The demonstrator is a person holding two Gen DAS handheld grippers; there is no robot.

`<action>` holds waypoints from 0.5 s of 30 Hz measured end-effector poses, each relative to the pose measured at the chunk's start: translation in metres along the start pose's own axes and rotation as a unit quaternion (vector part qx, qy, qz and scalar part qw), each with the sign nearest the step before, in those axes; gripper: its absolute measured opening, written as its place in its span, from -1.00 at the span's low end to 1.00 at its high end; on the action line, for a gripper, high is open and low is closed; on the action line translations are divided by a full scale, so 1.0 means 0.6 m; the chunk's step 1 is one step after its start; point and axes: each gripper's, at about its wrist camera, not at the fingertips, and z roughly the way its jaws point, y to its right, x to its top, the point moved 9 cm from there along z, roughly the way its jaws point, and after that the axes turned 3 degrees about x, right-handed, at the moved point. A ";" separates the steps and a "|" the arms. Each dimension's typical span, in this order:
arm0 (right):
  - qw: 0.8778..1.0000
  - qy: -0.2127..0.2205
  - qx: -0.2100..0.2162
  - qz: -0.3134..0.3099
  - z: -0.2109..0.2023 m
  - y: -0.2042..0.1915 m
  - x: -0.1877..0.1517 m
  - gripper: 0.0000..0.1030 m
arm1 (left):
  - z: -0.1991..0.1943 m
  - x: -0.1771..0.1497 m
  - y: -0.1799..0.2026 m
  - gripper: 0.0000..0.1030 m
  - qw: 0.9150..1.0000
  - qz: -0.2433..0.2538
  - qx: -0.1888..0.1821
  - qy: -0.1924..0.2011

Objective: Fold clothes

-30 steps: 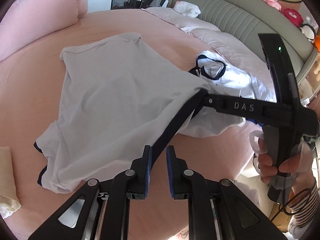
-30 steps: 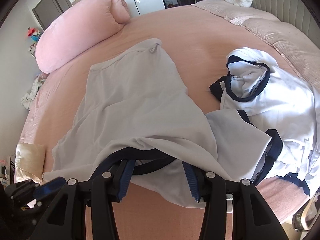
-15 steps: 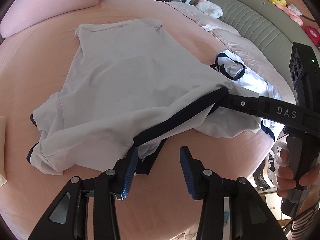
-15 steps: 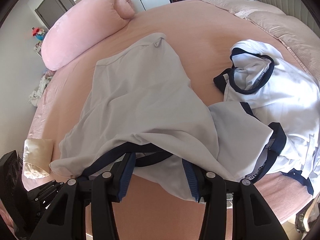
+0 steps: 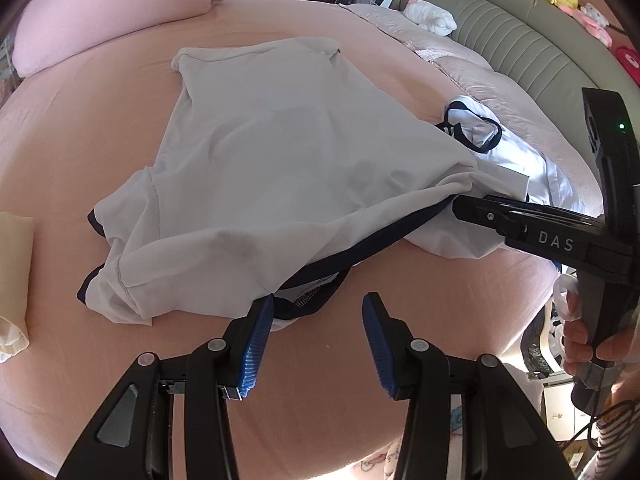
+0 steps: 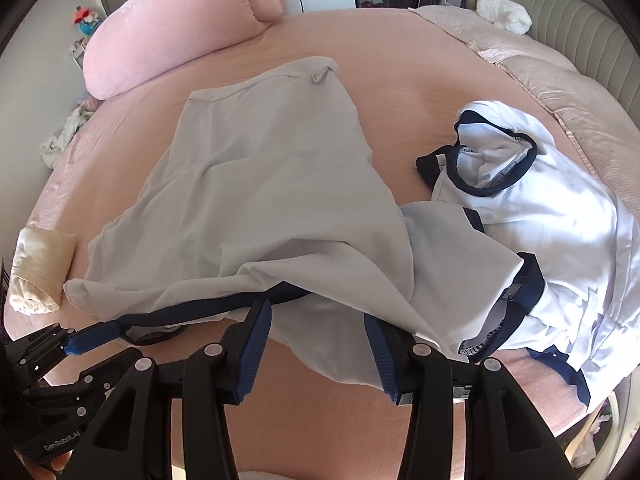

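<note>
Grey shirt (image 5: 280,168): lay spread on the pink bed (image 5: 80,120) ahead of both tongs, its navy-trimmed near edge running from one tool to the other; the far hem lay flat, well away from both.
Left gripper (image 5: 318,342): jaws stood partly apart with bare sheet between them; the navy collar (image 5: 312,300) drooped just beside its left pad, touching or nearly so; nothing was held.
Right gripper (image 6: 318,344): jaws partly apart, grey cloth draped between and over the pads; whether they pinched it I could not tell; its tip sat under the raised fold.
White shirt (image 6: 540,216): lay bunched to the right of the right tongs, one grey sleeve overlapping it.
Risk, uneven fold: with the left side loose, a one-sided pull would likely have dragged the shirt askew and creased it.
Risk, wrong layer: a close on the dangling collar alone would probably have lifted one layer.
Risk, tangle: a pull rightward might have snagged the white shirt.
</note>
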 end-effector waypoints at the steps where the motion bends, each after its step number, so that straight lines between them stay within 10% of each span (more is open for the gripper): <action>1: 1.000 -0.001 -0.009 -0.004 0.007 0.001 0.002 -0.07 | -0.002 -0.001 -0.001 -0.16 1.000 -0.001 0.003 0.000; 8: 0.998 0.011 -0.063 -0.019 0.038 0.006 0.020 -0.07 | -0.008 -0.008 -0.039 -0.15 0.993 0.017 0.115 0.019; 15: 0.995 0.018 -0.087 -0.051 0.051 -0.002 0.039 -0.07 | 0.031 0.002 -0.050 -0.14 0.994 0.023 0.110 -0.002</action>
